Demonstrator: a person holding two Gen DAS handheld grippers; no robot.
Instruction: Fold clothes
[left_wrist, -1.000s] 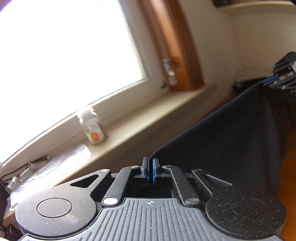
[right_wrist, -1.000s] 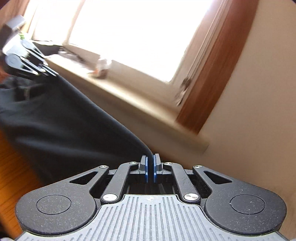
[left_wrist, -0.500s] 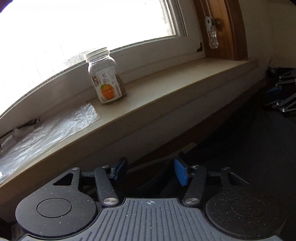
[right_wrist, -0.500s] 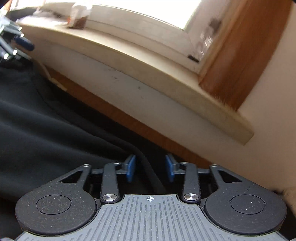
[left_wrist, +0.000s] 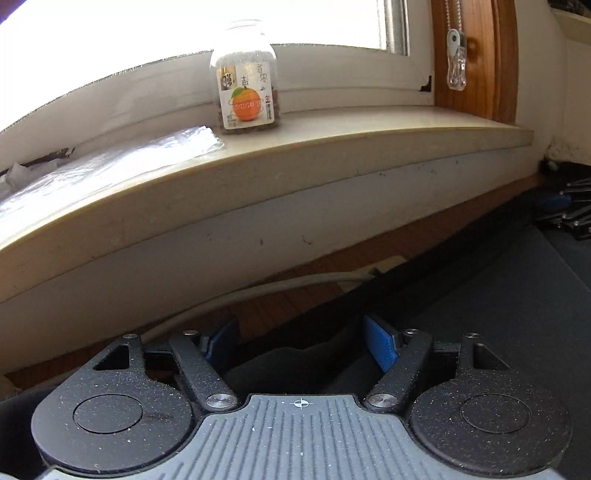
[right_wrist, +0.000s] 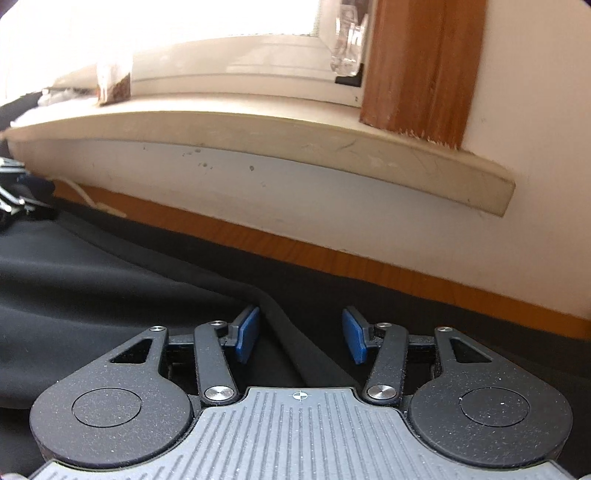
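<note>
A black garment (left_wrist: 480, 302) lies flat on a wooden table (left_wrist: 295, 310) under a window sill. My left gripper (left_wrist: 301, 341) is open, low over the garment's far left corner, with its blue pads (left_wrist: 380, 347) apart and nothing between them. My right gripper (right_wrist: 301, 334) is open over the garment (right_wrist: 110, 295) at its far right edge; a fold ridge of the cloth runs between its pads (right_wrist: 354, 338) without being pinched. The right gripper also shows at the right edge of the left wrist view (left_wrist: 561, 214), resting by the cloth.
A cream window sill (left_wrist: 258, 177) runs just beyond the table. On it stand a jar with an orange label (left_wrist: 245, 99) and a clear plastic bag (left_wrist: 92, 173). A white cable (left_wrist: 295, 284) lies on the table by the wall. A wooden window frame (right_wrist: 417, 66) stands right.
Both grippers held the garment's top corners up in the air a second ago. They have come down to the table and opened, letting go of the cloth, which now lies flat.
</note>
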